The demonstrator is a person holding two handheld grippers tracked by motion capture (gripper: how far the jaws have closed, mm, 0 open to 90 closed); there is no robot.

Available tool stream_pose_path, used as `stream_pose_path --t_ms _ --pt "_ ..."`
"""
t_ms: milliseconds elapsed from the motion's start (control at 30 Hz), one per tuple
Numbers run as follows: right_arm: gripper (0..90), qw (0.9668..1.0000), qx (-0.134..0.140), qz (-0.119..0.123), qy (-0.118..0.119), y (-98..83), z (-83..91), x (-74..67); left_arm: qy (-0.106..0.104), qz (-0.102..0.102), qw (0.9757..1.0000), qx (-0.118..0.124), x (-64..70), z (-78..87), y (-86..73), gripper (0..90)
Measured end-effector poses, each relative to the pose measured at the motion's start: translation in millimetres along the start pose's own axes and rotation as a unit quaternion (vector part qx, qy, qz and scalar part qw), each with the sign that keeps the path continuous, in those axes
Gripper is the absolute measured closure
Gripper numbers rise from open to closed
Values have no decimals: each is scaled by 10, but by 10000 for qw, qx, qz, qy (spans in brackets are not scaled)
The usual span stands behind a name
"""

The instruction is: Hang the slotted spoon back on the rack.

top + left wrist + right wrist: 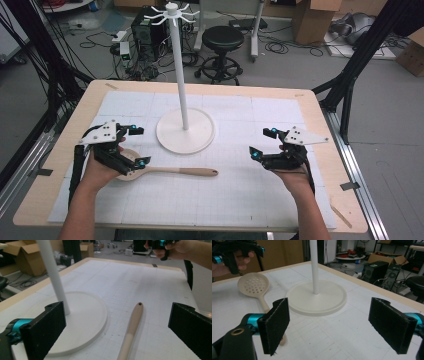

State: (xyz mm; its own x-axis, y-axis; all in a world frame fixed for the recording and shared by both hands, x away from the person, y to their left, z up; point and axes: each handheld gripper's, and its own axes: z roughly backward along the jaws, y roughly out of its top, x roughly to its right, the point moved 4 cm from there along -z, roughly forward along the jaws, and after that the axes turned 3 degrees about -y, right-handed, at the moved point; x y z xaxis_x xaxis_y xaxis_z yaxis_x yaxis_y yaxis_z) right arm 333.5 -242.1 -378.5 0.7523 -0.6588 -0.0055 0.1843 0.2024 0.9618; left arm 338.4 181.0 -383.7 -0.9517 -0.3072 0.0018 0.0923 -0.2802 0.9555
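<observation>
A beige slotted spoon [172, 171] lies flat on the white gridded mat, its perforated head [254, 285] to the left and its handle [133, 322] pointing right. My left gripper [140, 146] is open and hovers over the spoon's head; in the left gripper view [116, 315] the handle runs out between its wide-apart jaws. My right gripper [261, 143] stands open at the right side of the mat with nothing between its jaws [332, 320]. Between the two grippers stands a white hook stand [180, 75] on a round base [317, 298].
The mat [225, 200] covers most of the wooden table [320, 100]. On the floor behind are a black stool [222, 37], a computer tower [150, 27] with loose cables, and cardboard boxes [312, 17]. Black frame legs [350, 75] flank the table.
</observation>
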Motion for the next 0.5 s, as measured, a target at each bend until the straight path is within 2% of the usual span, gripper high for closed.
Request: stream_pose_path --t_ms 100,200,267,367,500 --pt "167 10000 3 -4 5 -2 -11 6 -78 -53 9992 -390 8 -184 41 19" --pt "167 10000 -32 1 31 -5 -22 -5 -256 -147 9965 -781 30 -372 65 19" --pt "167 10000 -21 -20 66 -3 -28 -13 -288 -279 9927 -1135 39 -486 59 19" --pt "168 9999 -30 -20 102 2 -41 -36 -480 -383 9881 -1411 75 -610 43 39" --pt "168 9999 -46 16 123 -1 -60 -46 -712 -530 9790 -1837 121 -748 6 127"
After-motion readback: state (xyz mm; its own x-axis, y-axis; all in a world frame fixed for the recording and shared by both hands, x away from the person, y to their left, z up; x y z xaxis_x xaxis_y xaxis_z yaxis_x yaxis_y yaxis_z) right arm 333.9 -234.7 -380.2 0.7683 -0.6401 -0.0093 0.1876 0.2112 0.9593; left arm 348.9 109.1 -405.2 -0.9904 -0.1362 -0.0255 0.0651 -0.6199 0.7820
